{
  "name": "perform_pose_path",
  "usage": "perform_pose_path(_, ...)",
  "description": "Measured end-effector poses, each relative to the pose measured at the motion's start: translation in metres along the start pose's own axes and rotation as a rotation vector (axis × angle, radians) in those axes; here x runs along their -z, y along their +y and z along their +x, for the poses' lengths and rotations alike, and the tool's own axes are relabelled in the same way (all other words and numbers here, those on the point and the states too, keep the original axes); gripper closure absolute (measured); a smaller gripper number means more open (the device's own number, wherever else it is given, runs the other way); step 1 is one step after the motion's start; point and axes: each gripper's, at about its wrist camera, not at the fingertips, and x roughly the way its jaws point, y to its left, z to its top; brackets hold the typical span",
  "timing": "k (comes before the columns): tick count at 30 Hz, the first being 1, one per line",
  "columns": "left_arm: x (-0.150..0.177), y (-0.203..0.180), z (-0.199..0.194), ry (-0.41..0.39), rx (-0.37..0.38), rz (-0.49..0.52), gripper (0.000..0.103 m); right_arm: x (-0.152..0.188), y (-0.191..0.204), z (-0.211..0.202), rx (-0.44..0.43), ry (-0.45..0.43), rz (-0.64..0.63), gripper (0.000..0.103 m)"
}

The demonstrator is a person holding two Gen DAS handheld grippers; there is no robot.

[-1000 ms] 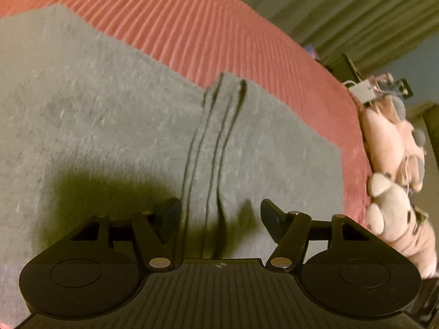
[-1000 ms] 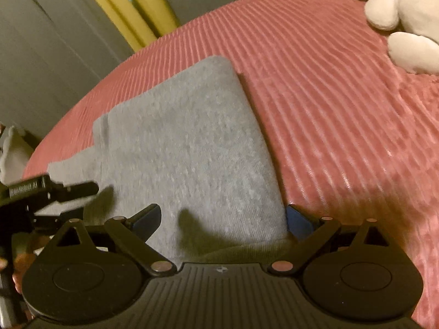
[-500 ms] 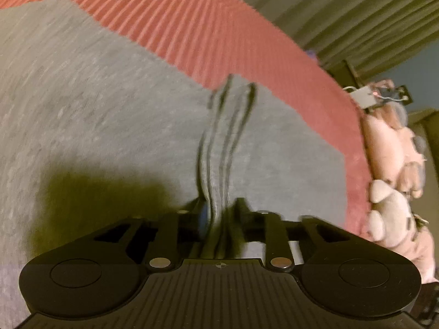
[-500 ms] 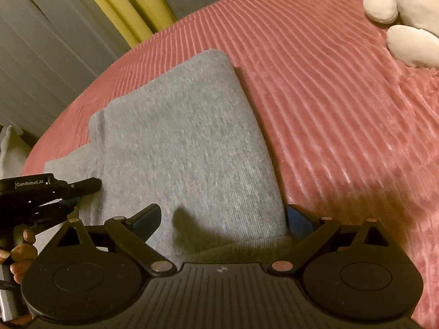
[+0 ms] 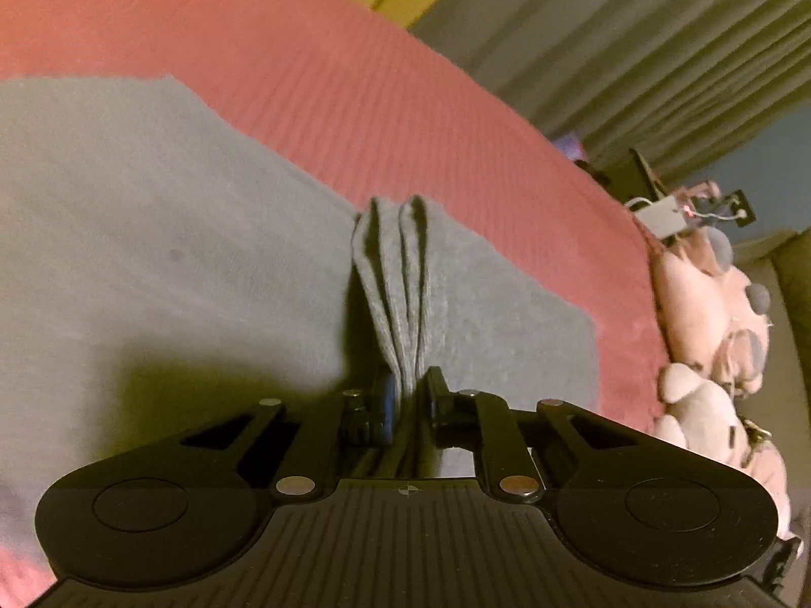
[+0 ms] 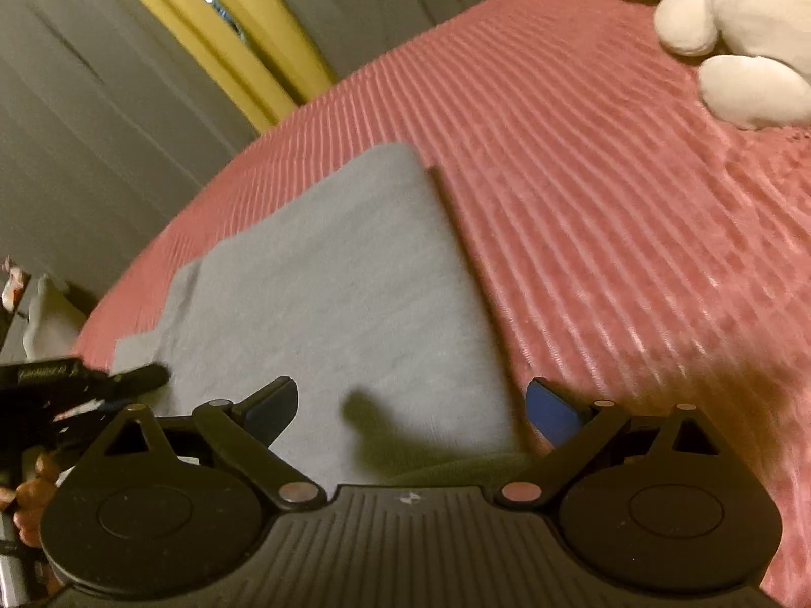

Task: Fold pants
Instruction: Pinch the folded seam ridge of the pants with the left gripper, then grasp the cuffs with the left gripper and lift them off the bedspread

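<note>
Grey pants (image 5: pixel 177 253) lie flat on a ribbed red bedcover (image 5: pixel 355 91). My left gripper (image 5: pixel 409 395) is closing its jaws on a raised fold of the pants (image 5: pixel 400 294), and the cloth stands up in a ridge of layers pinched between the pads. In the right wrist view the pants (image 6: pixel 329 278) show as a folded rectangle. My right gripper (image 6: pixel 410 400) is open low over their near edge, one finger over the cloth and the other past the right side. The left gripper (image 6: pixel 101 385) shows at the pants' left edge.
Pink and white plush toys (image 5: pixel 709 304) lie along the bed's right side, and a white one (image 6: pixel 735 25) sits at the far right in the right wrist view. Grey and yellow curtains (image 6: pixel 228 35) hang behind the bed. A hand (image 6: pixel 30 496) holds the left gripper.
The left jaws went from wide apart to pinched on the fold and rose, pulling the cloth up into a ridge. The right gripper stayed open and barely moved.
</note>
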Motion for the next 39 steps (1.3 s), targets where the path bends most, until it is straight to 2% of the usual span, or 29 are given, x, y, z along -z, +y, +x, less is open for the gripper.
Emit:
perform_pose_path(3,-0.005,0.017,-0.021,-0.03,-0.038,-0.009,0.088,0.001,0.004,-0.002,-0.002,0.017,-0.015,0.005)
perform_pose_path(7,-0.008,0.036,-0.038,-0.087,-0.149,0.024,0.088,0.002,0.015,0.001,0.011,0.032,-0.083,0.005)
perform_pose_path(9,-0.009,0.05,-0.036,-0.073,-0.146,-0.02,0.087,0.003,0.019,0.006,0.018,0.053,-0.1,0.005)
perform_pose_path(11,-0.004,0.056,-0.029,-0.066,-0.149,-0.029,0.082,0.003,0.021,0.012,0.027,0.081,-0.114,0.005)
perform_pose_path(14,0.003,0.06,-0.03,-0.08,-0.216,-0.007,0.076,0.002,0.024,0.022,0.048,0.122,-0.115,0.005)
perform_pose_path(15,0.006,0.063,-0.033,-0.088,-0.211,-0.008,0.073,0.001,0.024,0.024,0.048,0.133,-0.116,0.005)
perform_pose_path(17,0.011,0.069,-0.042,-0.096,-0.177,-0.018,0.055,0.001,0.025,0.026,0.058,0.134,-0.119,0.005)
perform_pose_path(19,0.016,0.074,-0.048,-0.097,-0.133,-0.024,0.049,0.001,0.026,0.026,0.051,0.132,-0.123,0.005)
perform_pose_path(21,0.024,0.076,-0.046,-0.064,-0.09,-0.014,0.043,0.0,0.025,0.028,0.058,0.137,-0.115,0.005)
perform_pose_path(22,0.027,0.075,-0.042,-0.039,-0.091,-0.01,0.042,0.0,0.026,0.03,0.062,0.143,-0.108,0.005)
perform_pose_path(25,0.035,0.075,-0.029,-0.012,-0.155,0.027,0.047,0.0,0.026,0.031,0.077,0.154,-0.089,0.005)
perform_pose_path(28,0.042,0.072,-0.025,-0.037,-0.189,0.063,0.053,0.002,0.03,0.029,0.082,0.144,-0.1,0.005)
perform_pose_path(29,0.043,0.071,-0.025,-0.043,-0.204,0.071,0.061,0.003,0.03,0.028,0.084,0.139,-0.105,0.005)
perform_pose_path(30,0.043,0.069,-0.025,-0.048,-0.219,0.082,0.065,0.003,0.031,0.028,0.089,0.137,-0.109,0.005)
perform_pose_path(33,0.046,0.069,-0.027,-0.065,-0.216,0.1,0.077,0.002,0.031,0.03,0.101,0.148,-0.114,0.005)
perform_pose_path(34,0.046,0.068,-0.027,-0.076,-0.22,0.103,0.084,0.003,0.032,0.031,0.109,0.152,-0.118,0.005)
perform_pose_path(39,0.046,0.077,-0.032,-0.096,-0.199,0.057,0.088,0.004,0.036,0.034,0.129,0.157,-0.15,0.005)
